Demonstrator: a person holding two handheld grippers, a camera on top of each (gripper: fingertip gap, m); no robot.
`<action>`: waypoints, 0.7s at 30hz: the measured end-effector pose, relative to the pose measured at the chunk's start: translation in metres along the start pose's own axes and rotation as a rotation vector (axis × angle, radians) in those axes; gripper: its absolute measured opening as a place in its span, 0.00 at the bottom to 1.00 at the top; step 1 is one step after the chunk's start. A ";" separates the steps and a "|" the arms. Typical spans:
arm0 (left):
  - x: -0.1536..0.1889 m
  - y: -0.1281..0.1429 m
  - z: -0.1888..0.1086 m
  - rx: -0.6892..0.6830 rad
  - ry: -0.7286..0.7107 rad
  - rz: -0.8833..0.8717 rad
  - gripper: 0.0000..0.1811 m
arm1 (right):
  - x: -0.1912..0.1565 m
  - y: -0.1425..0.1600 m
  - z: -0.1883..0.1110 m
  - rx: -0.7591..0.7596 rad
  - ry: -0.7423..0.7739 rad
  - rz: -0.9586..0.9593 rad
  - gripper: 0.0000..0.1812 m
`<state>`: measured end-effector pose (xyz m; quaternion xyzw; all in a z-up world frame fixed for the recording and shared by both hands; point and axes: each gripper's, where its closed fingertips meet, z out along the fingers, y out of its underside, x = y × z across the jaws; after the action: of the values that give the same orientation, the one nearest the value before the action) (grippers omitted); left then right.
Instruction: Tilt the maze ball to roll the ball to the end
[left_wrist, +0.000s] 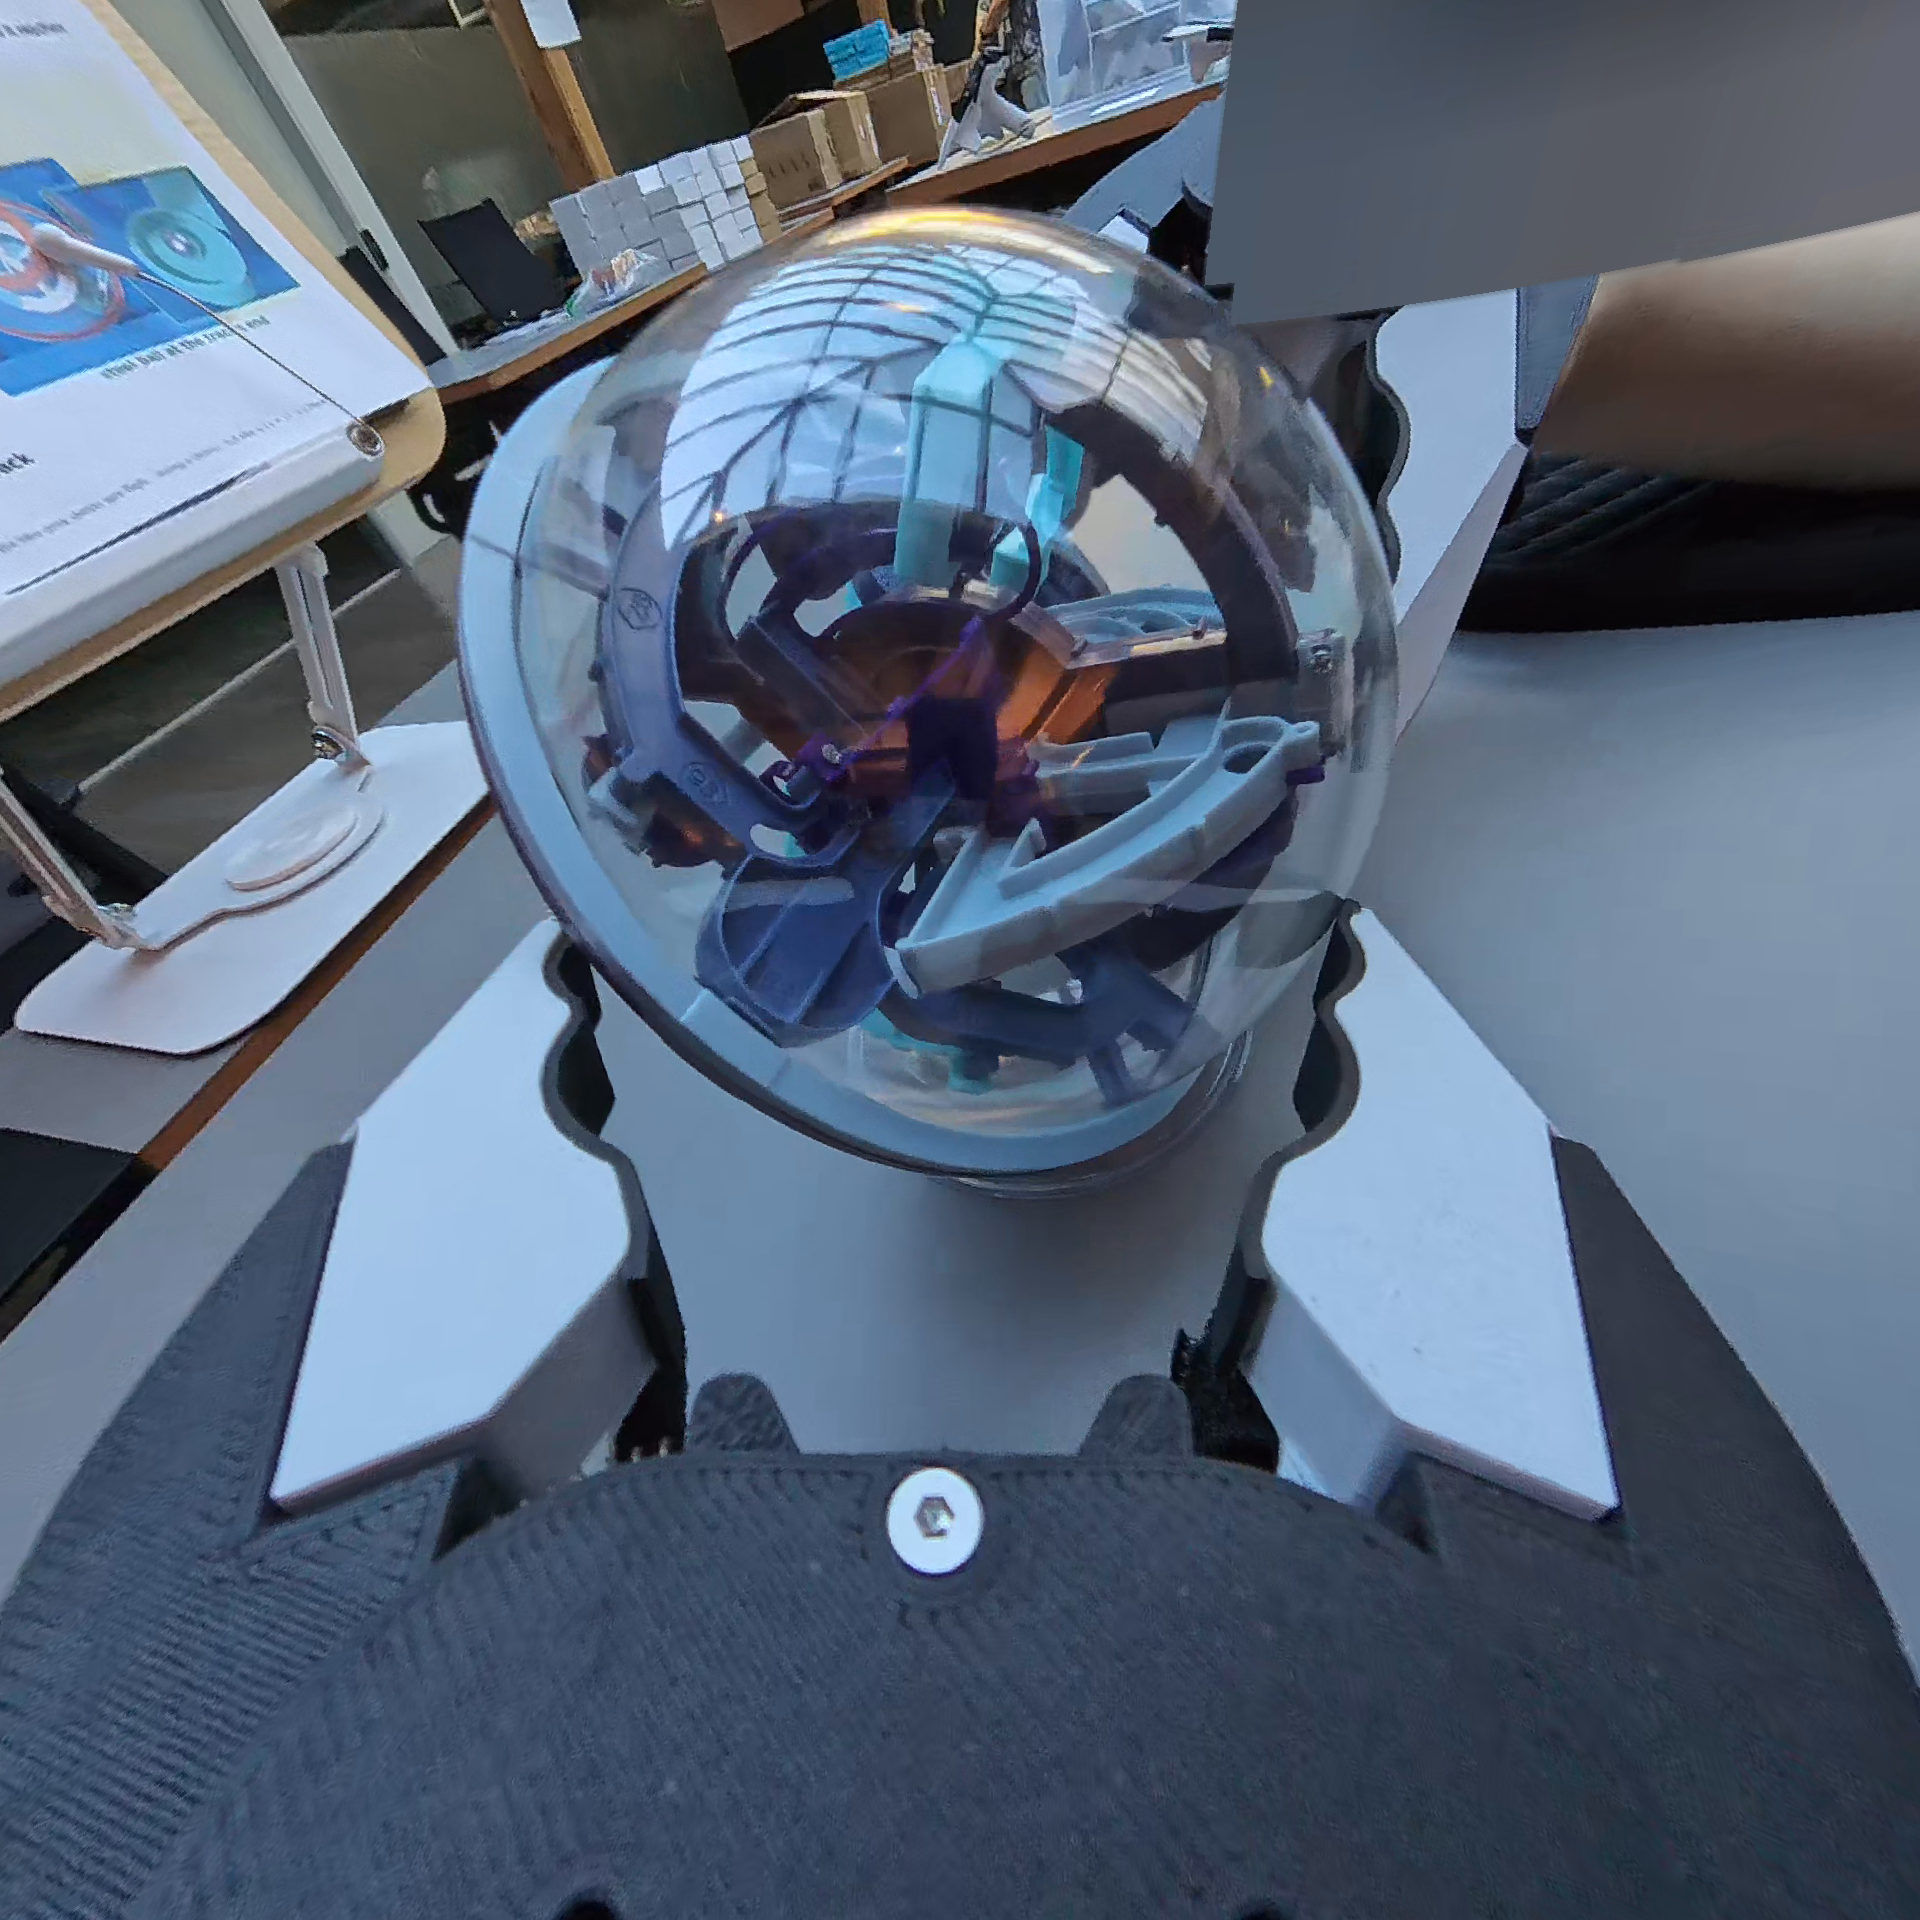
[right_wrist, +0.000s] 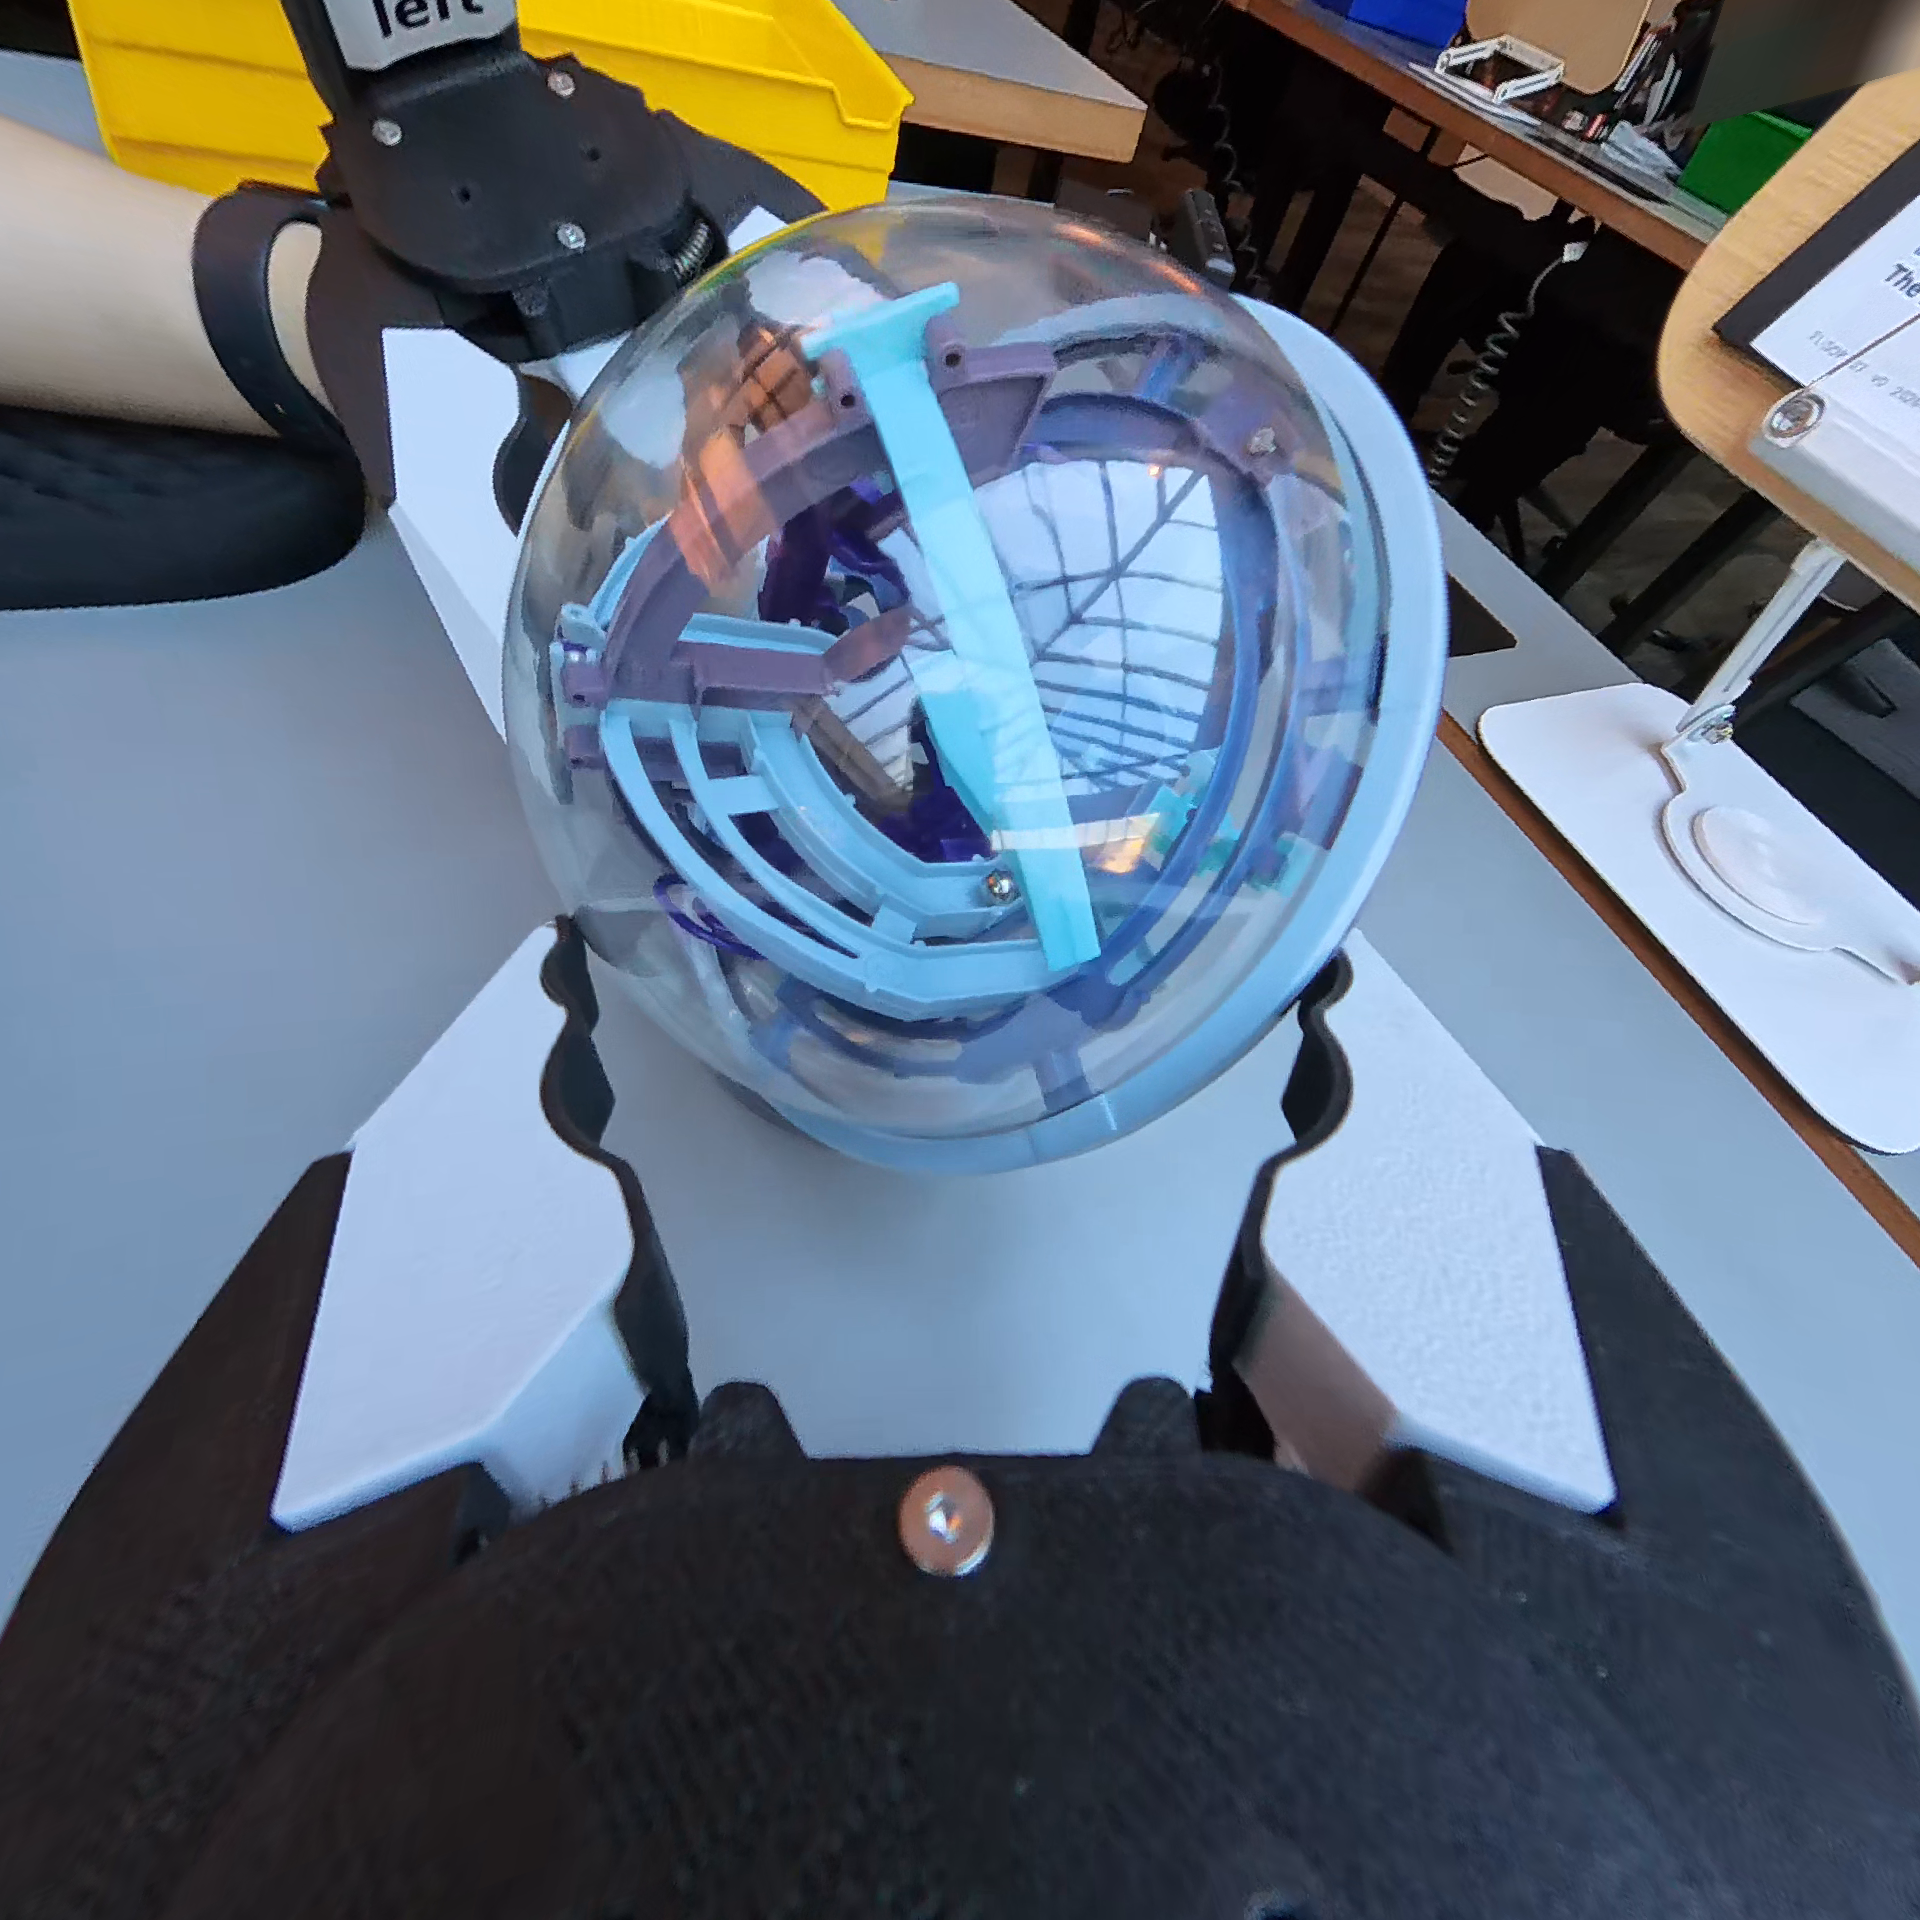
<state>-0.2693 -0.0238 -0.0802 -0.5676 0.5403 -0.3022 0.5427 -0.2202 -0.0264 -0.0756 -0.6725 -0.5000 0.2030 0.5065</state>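
Observation:
The maze ball (left_wrist: 935, 675) is a clear sphere with a pale blue rim and blue, purple and turquoise tracks inside. It sits tilted, low over the grey table (left_wrist: 1662, 935). My left gripper (left_wrist: 956, 935) clasps it, with both black-edged fingers against its sides. My right gripper (right_wrist: 951, 951) clasps the same maze ball (right_wrist: 966, 675) from the opposite side. A small steel ball (right_wrist: 1000, 885) rests on a light blue track beside the turquoise bar (right_wrist: 956, 623). The left gripper's black body (right_wrist: 499, 177) shows behind the sphere in the right wrist view.
A document stand with a white base (left_wrist: 208, 914) and a printed sheet (left_wrist: 156, 312) stands at the table edge, and it also shows in the right wrist view (right_wrist: 1714, 904). A yellow bin (right_wrist: 727, 73) sits behind. A person's forearm (left_wrist: 1714, 384) and a black cushion (right_wrist: 156, 499) lie nearby.

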 end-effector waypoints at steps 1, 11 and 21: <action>0.000 0.001 -0.001 -0.001 0.006 -0.005 0.74 | 0.000 0.000 0.000 -0.005 0.001 -0.007 0.74; -0.003 0.004 -0.020 0.020 0.015 -0.099 0.71 | -0.005 0.007 0.000 -0.057 -0.007 -0.052 0.67; 0.003 0.005 -0.013 0.002 0.002 -0.148 0.73 | 0.001 0.004 0.004 0.020 0.037 -0.264 0.79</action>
<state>-0.2826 -0.0296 -0.0826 -0.6050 0.4971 -0.3427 0.5190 -0.2212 -0.0231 -0.0801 -0.5994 -0.5728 0.1270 0.5445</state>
